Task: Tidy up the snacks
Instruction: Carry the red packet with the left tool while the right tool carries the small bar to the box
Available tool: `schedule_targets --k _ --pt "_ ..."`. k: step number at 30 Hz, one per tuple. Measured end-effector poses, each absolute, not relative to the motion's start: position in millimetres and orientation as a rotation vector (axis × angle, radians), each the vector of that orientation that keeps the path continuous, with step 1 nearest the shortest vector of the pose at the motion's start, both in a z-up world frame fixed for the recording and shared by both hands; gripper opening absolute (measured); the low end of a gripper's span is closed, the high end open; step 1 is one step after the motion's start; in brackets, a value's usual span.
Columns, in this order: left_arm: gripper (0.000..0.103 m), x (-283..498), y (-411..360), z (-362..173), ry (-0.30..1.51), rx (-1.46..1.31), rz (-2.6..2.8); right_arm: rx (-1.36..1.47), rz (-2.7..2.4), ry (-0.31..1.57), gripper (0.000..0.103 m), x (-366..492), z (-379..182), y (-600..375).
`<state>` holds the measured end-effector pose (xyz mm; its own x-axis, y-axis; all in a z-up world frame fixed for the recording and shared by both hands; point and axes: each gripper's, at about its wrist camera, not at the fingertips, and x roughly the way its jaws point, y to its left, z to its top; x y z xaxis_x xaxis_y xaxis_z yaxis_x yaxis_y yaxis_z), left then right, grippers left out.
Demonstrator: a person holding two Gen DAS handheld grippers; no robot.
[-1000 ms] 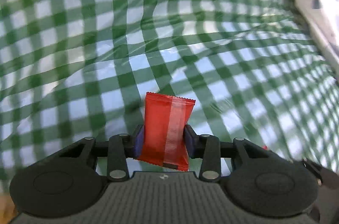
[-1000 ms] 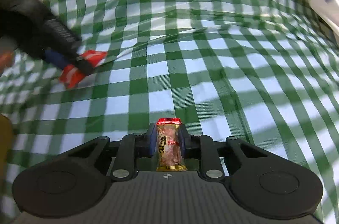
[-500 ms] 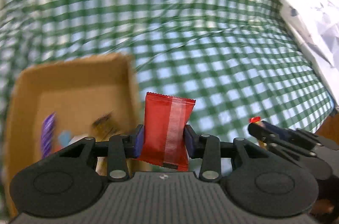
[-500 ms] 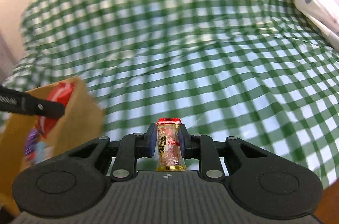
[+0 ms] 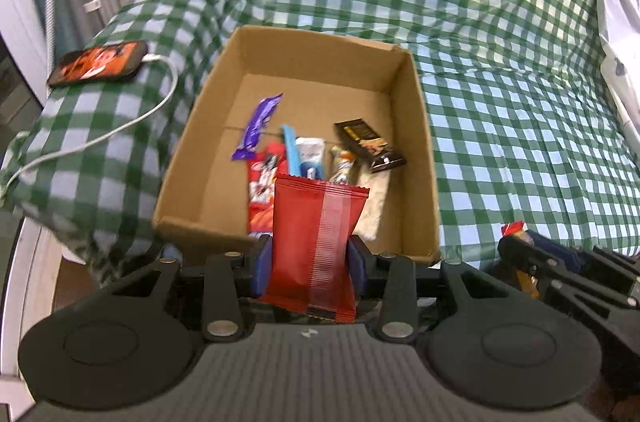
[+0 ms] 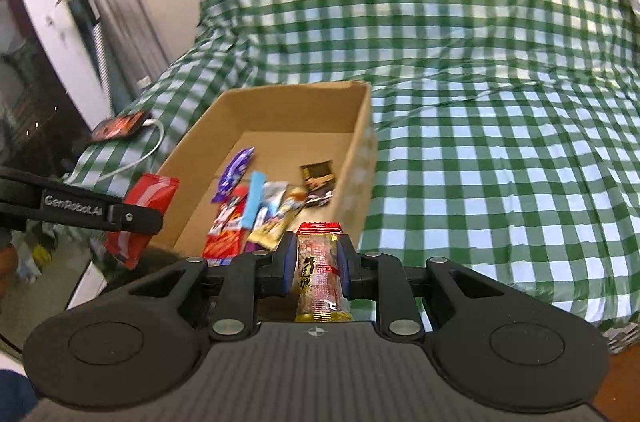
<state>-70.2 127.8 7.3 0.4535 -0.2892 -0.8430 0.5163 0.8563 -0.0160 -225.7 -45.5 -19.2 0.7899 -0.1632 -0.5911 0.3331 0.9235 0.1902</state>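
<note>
Both grippers loaded, at the box's near edge, ready to drop.

L wrist: left gripper [image 5: 311,264] clamps red packet [image 5: 316,246] upright just short of cardboard box [image 5: 416,126]; several snacks lie inside at 12. Right gripper [image 5: 520,242] at 3.
R wrist: right gripper [image 6: 316,258] pinches small snack bar [image 6: 318,274]; box at 11. Step looks like delivery. Next: move fwd over the rim, open jaws.

Bed [image 5: 500,110]: green-white checked cover, wrinkled. Directly on it: open cardboard box [image 5: 416,126] near front-left edge; phone [image 5: 98,63] with white cable [image 5: 120,130] at left; white bedding [image 5: 618,22] at right.
</note>
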Motion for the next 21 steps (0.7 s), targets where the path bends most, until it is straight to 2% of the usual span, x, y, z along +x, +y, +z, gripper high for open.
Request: schedule_targets --k 21 --pt "0.044 -48.2 150.6 9.6 0.963 0.194 -0.491 0.193 -0.29 0.637 0.023 -208.0 -9.2 -21.5"
